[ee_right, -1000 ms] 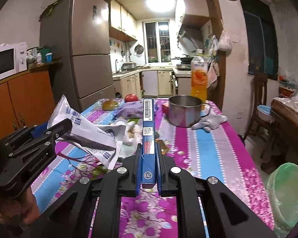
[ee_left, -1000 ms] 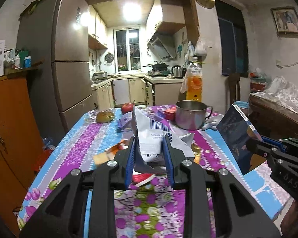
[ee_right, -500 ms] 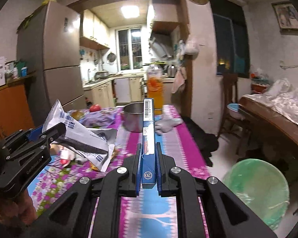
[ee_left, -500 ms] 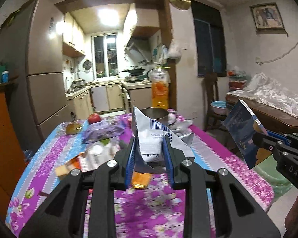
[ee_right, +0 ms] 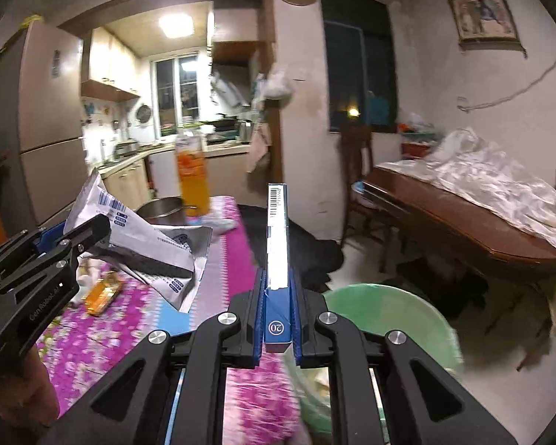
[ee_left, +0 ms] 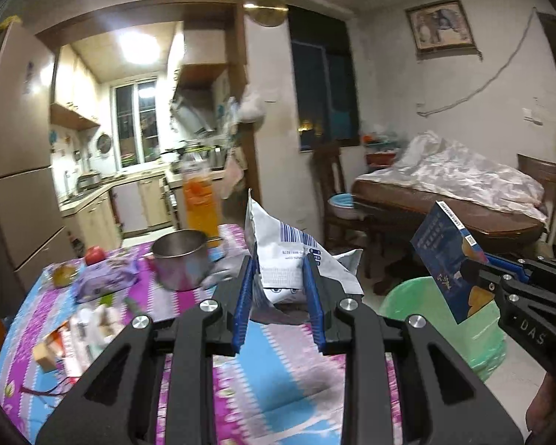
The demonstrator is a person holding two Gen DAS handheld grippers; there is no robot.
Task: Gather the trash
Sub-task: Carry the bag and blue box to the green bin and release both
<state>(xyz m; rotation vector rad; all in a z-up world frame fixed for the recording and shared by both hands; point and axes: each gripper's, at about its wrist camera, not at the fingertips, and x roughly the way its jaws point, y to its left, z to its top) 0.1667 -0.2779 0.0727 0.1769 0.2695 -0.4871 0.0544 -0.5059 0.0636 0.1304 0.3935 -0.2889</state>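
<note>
My left gripper (ee_left: 280,278) is shut on a crumpled white and blue paper bag (ee_left: 289,256), held above the table's right edge. In the right wrist view the same bag (ee_right: 144,233) hangs from the left gripper (ee_right: 92,230) at the left. My right gripper (ee_right: 277,285) is shut on a flat blue box (ee_right: 277,244) standing upright between its pads; that box (ee_left: 450,259) shows at the right of the left wrist view. A green-lined trash bin (ee_right: 385,319) stands on the floor just beyond the right gripper, off the table's corner.
The flowered table (ee_left: 278,363) carries a steel pot (ee_left: 181,263), an orange drink bottle (ee_left: 200,204), a purple pack (ee_left: 105,278), an apple and small wrappers at the left. A wooden chair (ee_left: 333,193) and a covered wooden table (ee_left: 463,204) stand to the right.
Both grippers have swung right across the table with their loads still held. The pot and bottle slid left in view, and the green bin has come in below the right gripper.
</note>
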